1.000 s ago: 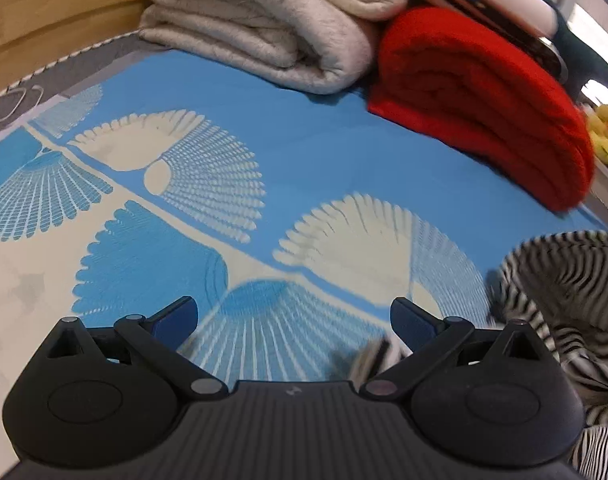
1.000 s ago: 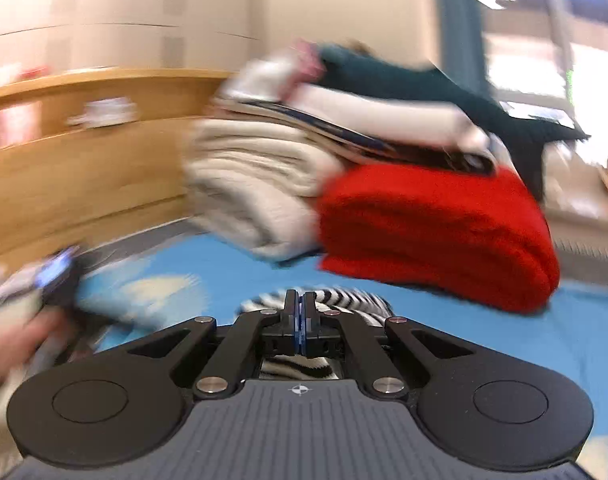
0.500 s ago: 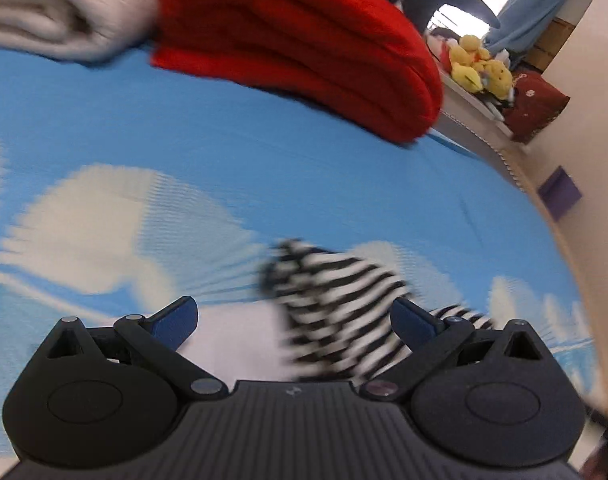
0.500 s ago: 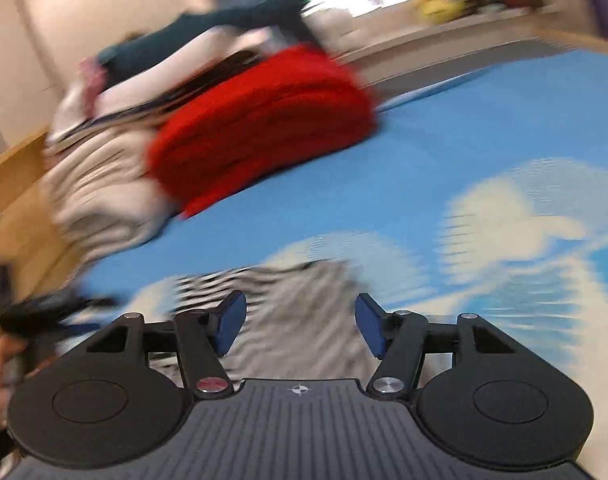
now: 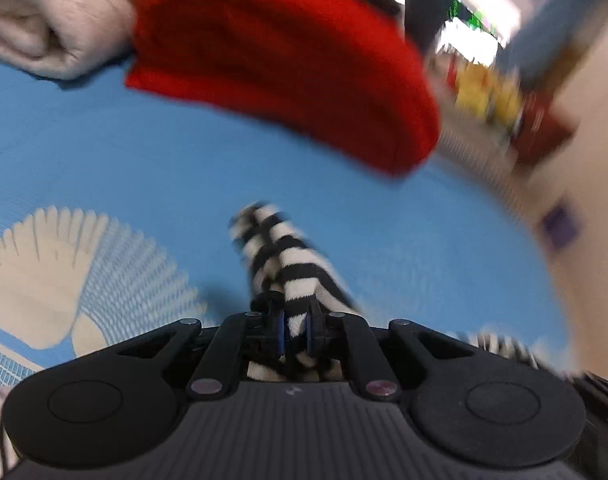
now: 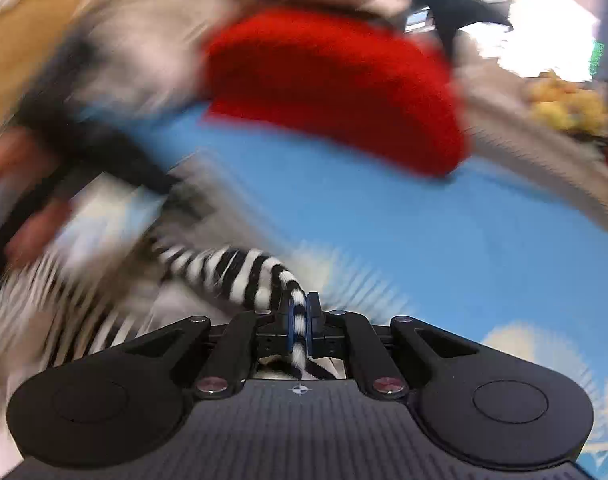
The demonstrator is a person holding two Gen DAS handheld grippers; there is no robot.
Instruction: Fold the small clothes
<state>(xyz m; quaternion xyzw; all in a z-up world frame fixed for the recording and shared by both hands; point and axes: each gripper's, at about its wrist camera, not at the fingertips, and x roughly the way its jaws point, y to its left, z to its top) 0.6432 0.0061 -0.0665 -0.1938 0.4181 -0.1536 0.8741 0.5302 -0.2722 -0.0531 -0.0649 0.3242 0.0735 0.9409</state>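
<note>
The left gripper is clamped on a bunched fold of the black-and-white striped garment, which rises ahead of its fingers above the blue patterned bedcover. The right gripper pinches a thin edge of the same striped garment, the cloth trailing off leftward into blur where the other hand shows only as a smear. Behind both, a folded red blanket lies on the cover beside a beige blanket
</note>
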